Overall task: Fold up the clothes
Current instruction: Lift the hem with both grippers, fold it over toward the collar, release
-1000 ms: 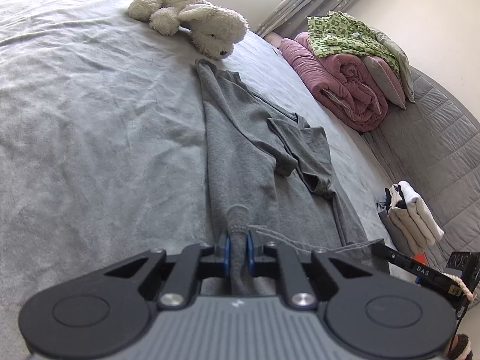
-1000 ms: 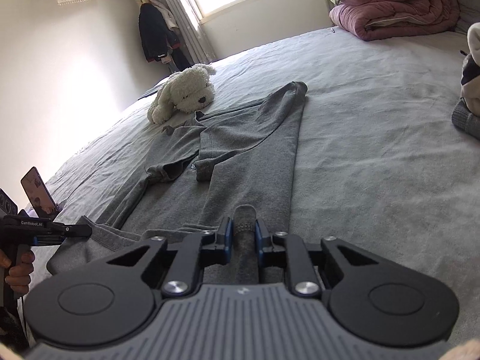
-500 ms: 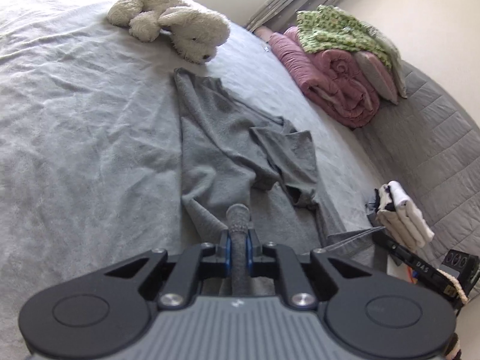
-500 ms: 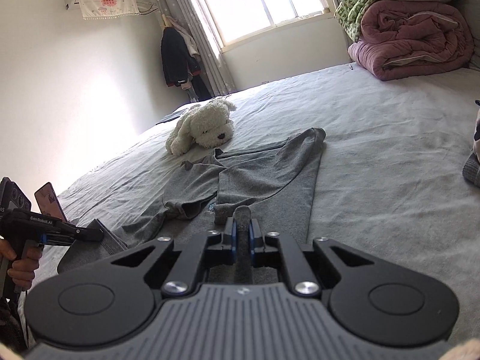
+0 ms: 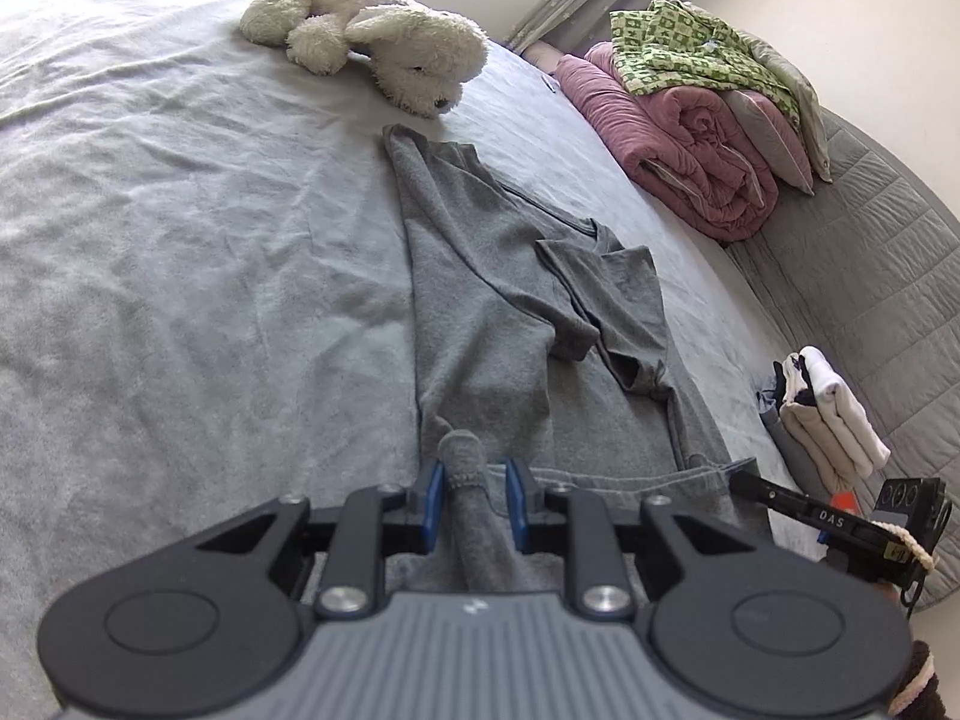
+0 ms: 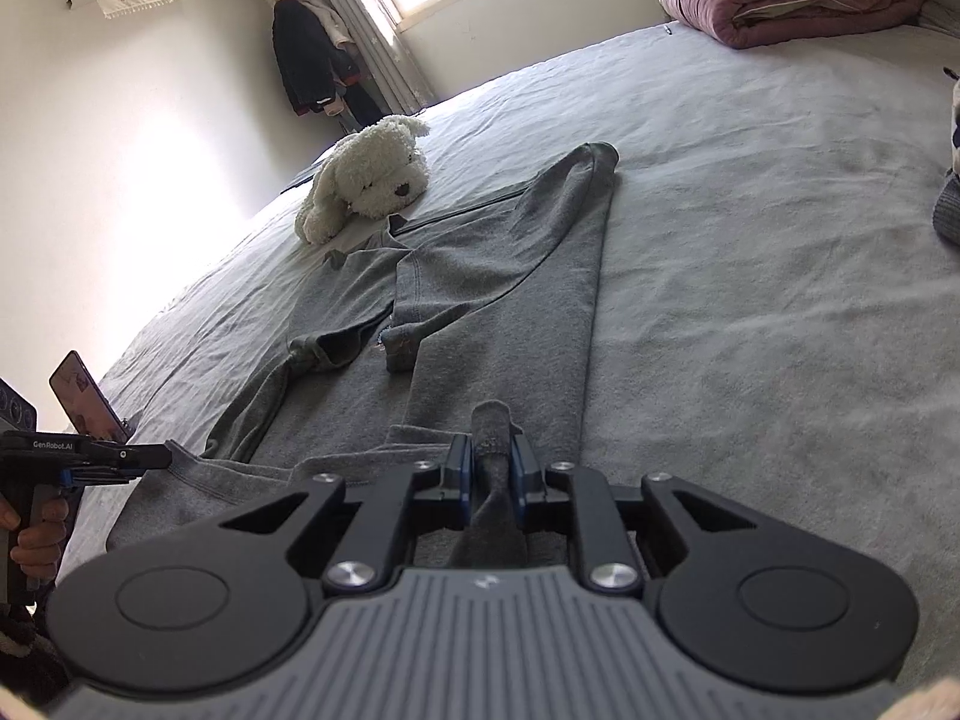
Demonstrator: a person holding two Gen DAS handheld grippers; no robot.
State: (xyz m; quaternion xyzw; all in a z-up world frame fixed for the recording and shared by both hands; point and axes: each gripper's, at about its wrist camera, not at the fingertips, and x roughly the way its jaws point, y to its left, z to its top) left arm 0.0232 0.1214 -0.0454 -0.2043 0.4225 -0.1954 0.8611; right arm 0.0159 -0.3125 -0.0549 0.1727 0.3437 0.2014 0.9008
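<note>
A grey long-sleeved shirt (image 5: 480, 300) lies lengthwise on the grey bed (image 5: 180, 240), its sleeves folded across the body. My left gripper (image 5: 475, 492) is at the near hem; its blue pads stand apart, and a bunch of hem lies loosely between them with a gap on the right. In the right wrist view the shirt (image 6: 510, 300) runs away from my right gripper (image 6: 491, 468), which is shut on the other hem corner. Each view shows the opposite gripper at the hem: the right gripper (image 5: 741, 480) and the left gripper (image 6: 162, 456).
A white plush dog (image 5: 384, 42) lies just beyond the shirt's far end. A rolled pink quilt (image 5: 678, 138) with a green garment (image 5: 690, 48) sits at the far right. A stack of folded clothes (image 5: 828, 420) rests on the right of the bed. A hand (image 6: 36, 546) holds the left gripper.
Both grippers rose with the hem half a second ago and have come back down close to the bed. The left pads now stand wider apart than before.
</note>
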